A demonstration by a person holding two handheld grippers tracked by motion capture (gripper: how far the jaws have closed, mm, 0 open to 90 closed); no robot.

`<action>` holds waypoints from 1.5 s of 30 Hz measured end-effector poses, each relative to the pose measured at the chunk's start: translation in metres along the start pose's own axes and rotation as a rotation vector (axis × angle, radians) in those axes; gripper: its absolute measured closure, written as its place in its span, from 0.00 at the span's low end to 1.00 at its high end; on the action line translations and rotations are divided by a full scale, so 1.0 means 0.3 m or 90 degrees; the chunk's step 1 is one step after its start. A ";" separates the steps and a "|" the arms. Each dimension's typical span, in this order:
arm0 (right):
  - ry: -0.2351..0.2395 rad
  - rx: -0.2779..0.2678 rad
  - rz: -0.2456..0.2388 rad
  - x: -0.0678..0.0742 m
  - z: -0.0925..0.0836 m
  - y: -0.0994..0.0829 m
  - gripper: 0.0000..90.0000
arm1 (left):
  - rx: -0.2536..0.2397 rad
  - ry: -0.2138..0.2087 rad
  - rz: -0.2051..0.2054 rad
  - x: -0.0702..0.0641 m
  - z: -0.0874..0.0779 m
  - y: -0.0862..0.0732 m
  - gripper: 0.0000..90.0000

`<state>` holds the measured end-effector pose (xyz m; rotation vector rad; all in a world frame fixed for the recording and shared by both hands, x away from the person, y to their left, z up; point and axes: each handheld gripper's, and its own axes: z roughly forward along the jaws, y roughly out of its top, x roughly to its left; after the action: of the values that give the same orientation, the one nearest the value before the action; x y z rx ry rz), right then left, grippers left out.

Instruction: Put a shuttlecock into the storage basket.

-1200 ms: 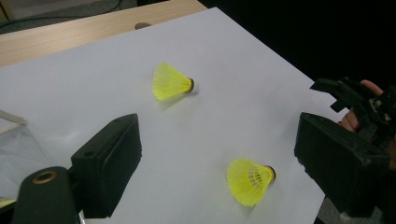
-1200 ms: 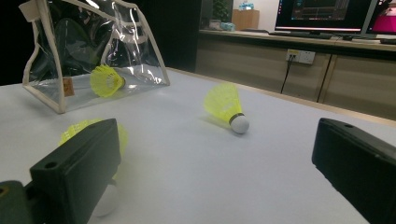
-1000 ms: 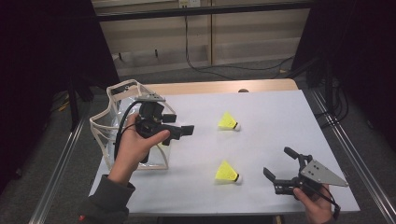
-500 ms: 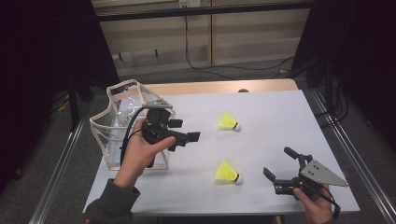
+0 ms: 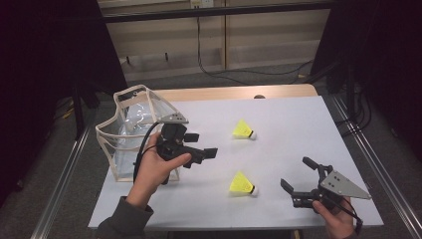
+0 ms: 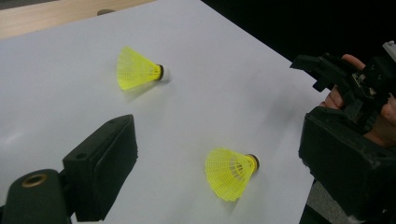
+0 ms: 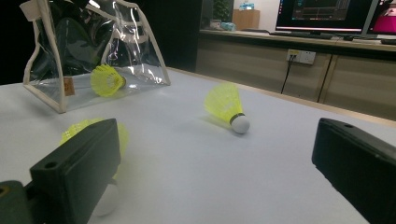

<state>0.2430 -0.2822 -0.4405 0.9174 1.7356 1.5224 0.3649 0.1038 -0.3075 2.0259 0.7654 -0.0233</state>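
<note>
1. White sheeting covered the table (image 5: 278, 124), with a dark room, cabinets and trailing cables behind it, so the yellow pieces stood out clearly for picking.
2. At the table's left edge stood a clear bag (image 5: 130, 130) with cream trim, its mouth held open by the stiff frame; the right gripper view showed one yellow shuttlecock (image 7: 106, 80) already lying inside it, which suggested the bag was the collecting place.
3. Two more shuttlecocks lay on their sides on the sheet, well apart: the far shuttlecock (image 5: 243, 130) toward the middle and the near shuttlecock (image 5: 241, 183) closer to the person.
4. The left gripper (image 5: 201, 154) hung just in front of the bag, pointed across the table toward the two loose pieces. Its jaws had just been opening, and in its own view they stood wide with nothing between them, the near shuttlecock (image 6: 231, 171) lying ahead in the gap. That looked like an approach for the next pick.
5. The right gripper (image 5: 298, 175) rested low at the near right corner, jaws spread and empty, apparently waiting out of the way while the left hand (image 5: 152, 169) worked.
</note>
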 end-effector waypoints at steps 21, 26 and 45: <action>0.004 0.001 0.000 0.001 0.001 -0.001 0.01 | 0.006 -0.006 0.008 0.000 0.049 -0.066 0.11; 0.004 0.002 0.000 0.000 0.002 -0.001 0.01 | 0.007 -0.012 0.010 -0.002 0.056 -0.078 0.11; 0.004 0.003 0.000 0.001 0.002 -0.001 0.01 | 0.011 -0.014 0.011 -0.010 0.100 -0.140 0.11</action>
<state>0.2433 -0.2816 -0.4409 0.9159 1.7437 1.5243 0.3489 0.0942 -0.3556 2.0455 0.7349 -0.0427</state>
